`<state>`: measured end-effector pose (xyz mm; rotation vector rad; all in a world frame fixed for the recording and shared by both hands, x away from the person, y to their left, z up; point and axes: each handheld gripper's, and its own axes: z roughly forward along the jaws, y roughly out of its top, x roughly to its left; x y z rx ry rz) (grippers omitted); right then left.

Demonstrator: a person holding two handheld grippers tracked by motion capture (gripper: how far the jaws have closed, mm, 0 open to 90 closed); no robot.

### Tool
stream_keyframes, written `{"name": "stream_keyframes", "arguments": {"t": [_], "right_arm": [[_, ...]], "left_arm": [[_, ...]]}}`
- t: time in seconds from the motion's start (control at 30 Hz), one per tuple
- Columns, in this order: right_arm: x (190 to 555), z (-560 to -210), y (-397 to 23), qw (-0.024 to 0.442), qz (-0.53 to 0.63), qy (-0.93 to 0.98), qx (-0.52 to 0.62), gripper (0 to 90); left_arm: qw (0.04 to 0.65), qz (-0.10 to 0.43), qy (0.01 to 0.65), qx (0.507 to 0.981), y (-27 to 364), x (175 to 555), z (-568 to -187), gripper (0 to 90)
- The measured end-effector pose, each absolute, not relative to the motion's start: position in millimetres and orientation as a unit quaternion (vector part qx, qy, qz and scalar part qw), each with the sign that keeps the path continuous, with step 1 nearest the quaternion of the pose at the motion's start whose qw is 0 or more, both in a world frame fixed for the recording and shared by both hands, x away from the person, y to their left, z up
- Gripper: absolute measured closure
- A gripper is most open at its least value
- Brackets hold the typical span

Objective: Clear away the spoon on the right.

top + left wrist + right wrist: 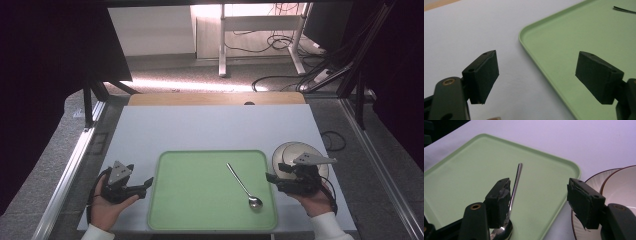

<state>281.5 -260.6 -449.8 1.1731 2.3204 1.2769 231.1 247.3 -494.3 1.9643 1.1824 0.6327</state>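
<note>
A metal spoon (242, 185) lies loose on the green tray (190, 210), its bowl end toward the near edge. My right gripper (275, 172) is open at the tray's right rim, jaws wide apart with nothing between them. In the right gripper view the spoon (516, 182) runs past the left jaw of the gripper (539, 197), over the tray (474, 170). A cream bowl (624, 185) with a brown rim sits on a ribbed plate (596, 176) beside the right jaw. My left gripper (145, 186) is open just left of the tray; its jaws (536, 75) straddle the tray rim (531, 52).
The tray lies on a white table top (210, 127) with a wooden strip at its far edge. The bowl and plate (295, 150) stand right of the tray. Metal rails run along both table sides; cables and desk legs are on the floor beyond.
</note>
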Motion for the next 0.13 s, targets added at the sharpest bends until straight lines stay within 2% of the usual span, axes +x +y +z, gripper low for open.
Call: {"name": "stream_keyframes", "arguments": {"t": [0.13], "right_arm": [[280.8,-447.1,-256.2,0.126,0.44,0.796,0.395,34.3]], "left_arm": [[0.373,0.247,0.462,0.766,247.3,231.9,-493.9,18.6]]}}
